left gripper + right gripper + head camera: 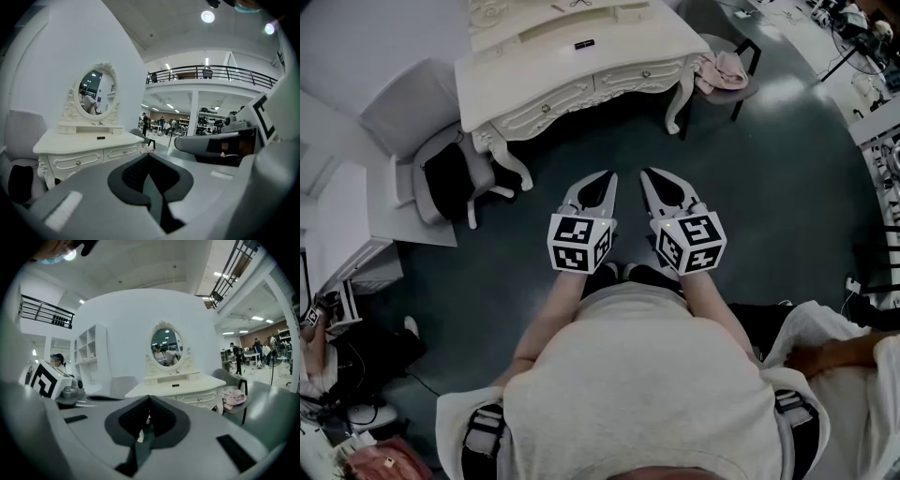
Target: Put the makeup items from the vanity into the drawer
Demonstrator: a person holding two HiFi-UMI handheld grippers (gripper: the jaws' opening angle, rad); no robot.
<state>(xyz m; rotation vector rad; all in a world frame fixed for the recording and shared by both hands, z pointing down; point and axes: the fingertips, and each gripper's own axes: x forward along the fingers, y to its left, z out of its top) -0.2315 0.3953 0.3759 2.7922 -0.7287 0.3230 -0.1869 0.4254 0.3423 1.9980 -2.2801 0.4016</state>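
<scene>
Right of vanity point(546, 73): chair point(743, 92), pink cloth point(721, 70)

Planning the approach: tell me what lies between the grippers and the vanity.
Head view: only bare dark floor separates the left gripper and right gripper from the vanity.

Taking the vanity point(581, 66) as the anchor: the mirror point(96, 96) stands on its back edge, with a small flat item point(584, 44) on the top just in front. Facing it, there's a padded chair point(441, 173) at its left end. Another chair point(746, 91) at its right end has a cloth point(722, 67) on the seat. The left gripper point(607, 176) and right gripper point(647, 173) sit side by side out front, well apart from it.
</scene>
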